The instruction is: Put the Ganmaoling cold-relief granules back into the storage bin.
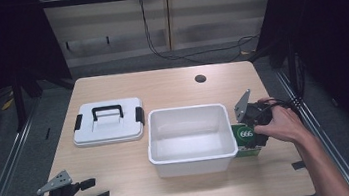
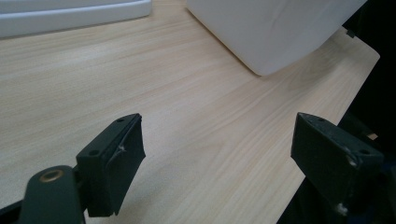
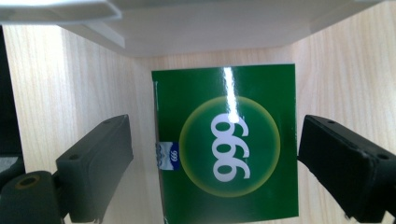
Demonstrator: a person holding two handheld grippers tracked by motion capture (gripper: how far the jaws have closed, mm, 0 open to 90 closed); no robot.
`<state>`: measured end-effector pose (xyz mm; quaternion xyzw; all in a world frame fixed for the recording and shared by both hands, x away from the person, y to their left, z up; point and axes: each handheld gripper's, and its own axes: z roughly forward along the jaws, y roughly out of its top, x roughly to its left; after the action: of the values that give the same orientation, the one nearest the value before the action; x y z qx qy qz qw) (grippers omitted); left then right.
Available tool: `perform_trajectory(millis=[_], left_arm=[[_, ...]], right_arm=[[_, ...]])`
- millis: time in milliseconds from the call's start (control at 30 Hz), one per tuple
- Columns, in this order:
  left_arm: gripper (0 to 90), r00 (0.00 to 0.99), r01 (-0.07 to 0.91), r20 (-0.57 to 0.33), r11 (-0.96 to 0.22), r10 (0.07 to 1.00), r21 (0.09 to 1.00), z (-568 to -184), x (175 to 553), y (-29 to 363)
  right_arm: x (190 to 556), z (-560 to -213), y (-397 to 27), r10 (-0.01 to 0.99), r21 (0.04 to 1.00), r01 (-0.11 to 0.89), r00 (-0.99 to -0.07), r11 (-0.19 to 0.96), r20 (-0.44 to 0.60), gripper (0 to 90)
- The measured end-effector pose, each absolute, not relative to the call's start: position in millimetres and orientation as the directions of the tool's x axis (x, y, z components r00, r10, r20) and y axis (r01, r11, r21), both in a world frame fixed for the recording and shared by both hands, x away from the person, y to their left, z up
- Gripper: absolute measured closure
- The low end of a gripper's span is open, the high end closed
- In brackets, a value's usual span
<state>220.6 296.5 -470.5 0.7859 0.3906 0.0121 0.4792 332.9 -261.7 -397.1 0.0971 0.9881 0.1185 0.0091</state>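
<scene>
A green box [image 1: 246,139] printed "999" in a yellow-ringed circle lies flat on the table against the right wall of a white open bin [image 1: 190,139]. In the right gripper view the green box [image 3: 226,142] lies between the open jaws of my right gripper [image 3: 212,161], with a gap on each side. In the high view my right gripper [image 1: 253,129] hovers over the box, held by a hand. My left gripper [image 1: 96,190] rests open near the table's front left corner; in its own view the left gripper [image 2: 217,156] holds nothing above bare wood.
A white lid with a black handle and black side latches [image 1: 108,121] lies left of the bin. A round cable hole [image 1: 200,78] sits at the table's far side. The table's front edge runs close under the left gripper.
</scene>
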Motion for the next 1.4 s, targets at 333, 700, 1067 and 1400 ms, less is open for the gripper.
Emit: perform_trajectory(millis=[333,700,1067,1400], left_arm=[[17.1,0.702,0.597,-0.356,-0.239,0.616,0.765,-470,221,296],[17.1,0.702,0.598,-0.356,-0.239,0.617,0.765,-470,221,296],[17.1,0.701,0.598,-0.355,-0.239,0.618,0.765,-470,221,296],[17.1,0.702,0.598,-0.355,-0.239,0.617,0.765,-470,221,296]], right_arm=[[338,-402,-258,0.181,0.151,0.180,-0.983,0.972,0.004,9.3],[345,-421,-255,0.159,0.086,0.160,-0.987,0.983,0.020,9.7],[343,-421,-255,0.166,0.082,0.168,-0.986,0.982,0.021,15.4],[336,-411,-267,0.231,0.108,0.231,-0.973,0.967,0.006,15.9]])
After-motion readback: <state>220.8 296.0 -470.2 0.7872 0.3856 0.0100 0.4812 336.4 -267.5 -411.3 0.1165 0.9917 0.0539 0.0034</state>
